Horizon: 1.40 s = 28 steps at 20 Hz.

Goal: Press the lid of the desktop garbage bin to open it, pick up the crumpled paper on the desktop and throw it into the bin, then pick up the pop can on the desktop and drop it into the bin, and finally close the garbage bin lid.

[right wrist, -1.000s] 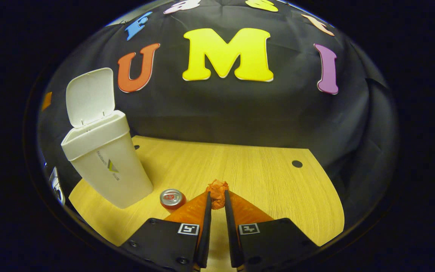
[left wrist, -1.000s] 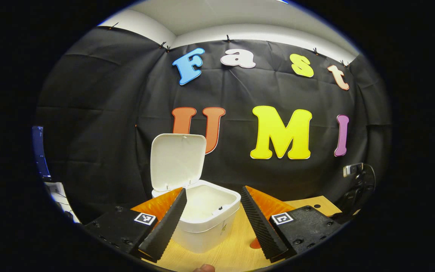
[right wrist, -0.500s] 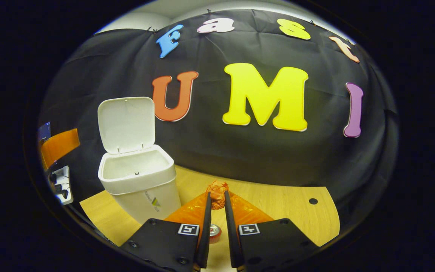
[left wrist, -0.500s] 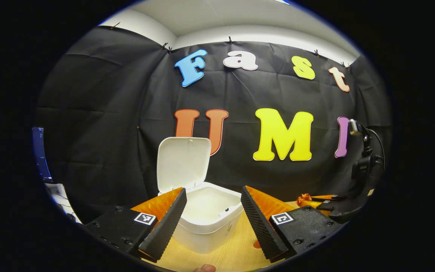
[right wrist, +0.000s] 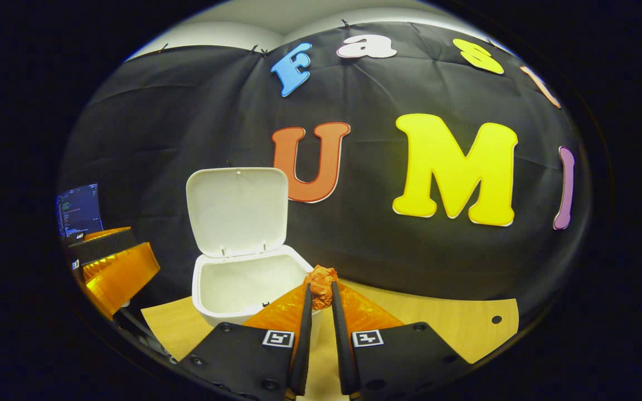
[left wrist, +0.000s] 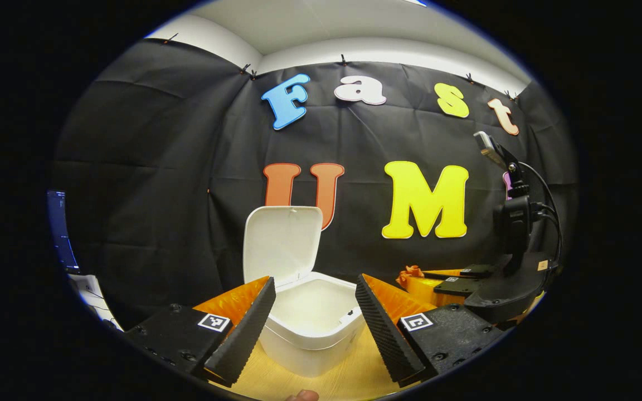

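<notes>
The white garbage bin [right wrist: 209, 303] stands on the wooden desktop [right wrist: 449, 328] with its lid [right wrist: 237, 210] swung up and its inside bare. My right gripper [right wrist: 321, 295] is shut on the orange crumpled paper [right wrist: 321, 287], held in the air just right of the bin's rim. In the left gripper view the bin [left wrist: 310, 340] sits close ahead, and my left gripper [left wrist: 312, 289] is open above its near edge with nothing between the fingers. The right gripper [left wrist: 418, 275] with the paper [left wrist: 410, 273] comes in from the right there.
The left gripper [right wrist: 112, 267] hangs at the left edge of the right gripper view, beside a lit screen [right wrist: 78, 210]. The black cloth wall stands close behind the bin. A small round hole [right wrist: 492, 319] marks the desktop's far right.
My right gripper has lifted the paper off the desktop and carried it left up to the bin's rim; the can dropped out of sight below. The left gripper barely moved.
</notes>
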Motion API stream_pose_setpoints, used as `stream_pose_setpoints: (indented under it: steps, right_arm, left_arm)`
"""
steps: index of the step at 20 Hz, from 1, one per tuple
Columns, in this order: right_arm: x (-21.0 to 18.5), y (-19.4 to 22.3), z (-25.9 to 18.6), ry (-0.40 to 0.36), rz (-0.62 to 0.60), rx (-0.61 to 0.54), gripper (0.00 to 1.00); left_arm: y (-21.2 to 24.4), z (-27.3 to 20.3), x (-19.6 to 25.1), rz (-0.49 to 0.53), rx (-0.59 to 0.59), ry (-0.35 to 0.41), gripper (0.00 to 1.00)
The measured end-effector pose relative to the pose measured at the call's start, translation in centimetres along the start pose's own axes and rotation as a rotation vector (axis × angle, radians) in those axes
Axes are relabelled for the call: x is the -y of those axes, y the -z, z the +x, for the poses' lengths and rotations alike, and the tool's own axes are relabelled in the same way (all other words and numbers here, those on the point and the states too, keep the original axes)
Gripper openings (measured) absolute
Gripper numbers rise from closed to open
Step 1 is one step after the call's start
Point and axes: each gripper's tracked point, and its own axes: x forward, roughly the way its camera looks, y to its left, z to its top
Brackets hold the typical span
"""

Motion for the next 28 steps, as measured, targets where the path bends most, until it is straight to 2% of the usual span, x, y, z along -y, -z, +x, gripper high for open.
stream_pose_setpoints:
  steps: [1, 4, 5, 7, 8, 9, 12, 15, 17, 18, 22, 28]
  right_arm:
    - [-0.9, -0.3, 0.5, -0.020, 0.002, 0.002, 0.23]
    - [-3.3, -0.8, 2.3, -0.073, 0.001, 0.004, 0.23]
    - [-3.9, -0.8, 2.9, -0.082, -0.003, 0.000, 0.23]
    - [-4.9, -0.5, 4.2, -0.105, -0.007, -0.004, 0.23]
    - [-5.5, -0.5, 4.6, -0.114, -0.010, -0.005, 0.23]
    - [-6.0, -0.4, 4.9, -0.122, -0.015, -0.005, 0.23]
    - [-7.4, -0.2, 5.8, -0.142, -0.034, -0.010, 0.22]
    - [-8.7, 0.1, 6.3, -0.168, -0.046, -0.015, 0.36]
    - [-9.4, 0.2, 6.1, -0.185, -0.052, -0.013, 0.56]
    - [-9.5, 0.2, 6.0, -0.184, -0.055, -0.012, 0.75]
    - [-8.4, 0.0, 5.2, -0.153, -0.057, -0.001, 0.86]
    - [-4.2, -0.8, 2.5, -0.040, -0.042, 0.033, 0.90]
  left_arm:
    - [0.0, 0.1, -0.3, 0.000, 0.001, -0.003, 1.00]
    - [-0.4, 0.3, -1.2, 0.008, 0.011, -0.011, 1.00]
    - [-0.4, 0.3, -1.4, 0.011, 0.013, -0.015, 0.95]
    - [-0.7, 0.4, -2.1, 0.015, 0.022, -0.022, 0.95]
    - [-0.8, 0.4, -2.5, 0.018, 0.025, -0.030, 1.00]
    - [-0.8, 0.3, -2.9, 0.020, 0.027, -0.036, 0.95]
    - [-0.9, 0.2, -4.0, 0.020, 0.029, -0.058, 0.95]
    - [-0.7, 0.1, -5.1, 0.020, 0.027, -0.078, 0.95]
    - [-0.6, 0.0, -5.5, 0.016, 0.028, -0.086, 0.95]
    - [-0.6, 0.0, -5.5, 0.015, 0.026, -0.087, 0.95]
    - [-0.6, -0.1, -5.0, 0.004, 0.027, -0.072, 0.95]
    - [-0.1, 0.4, -3.2, -0.016, 0.020, -0.027, 0.95]
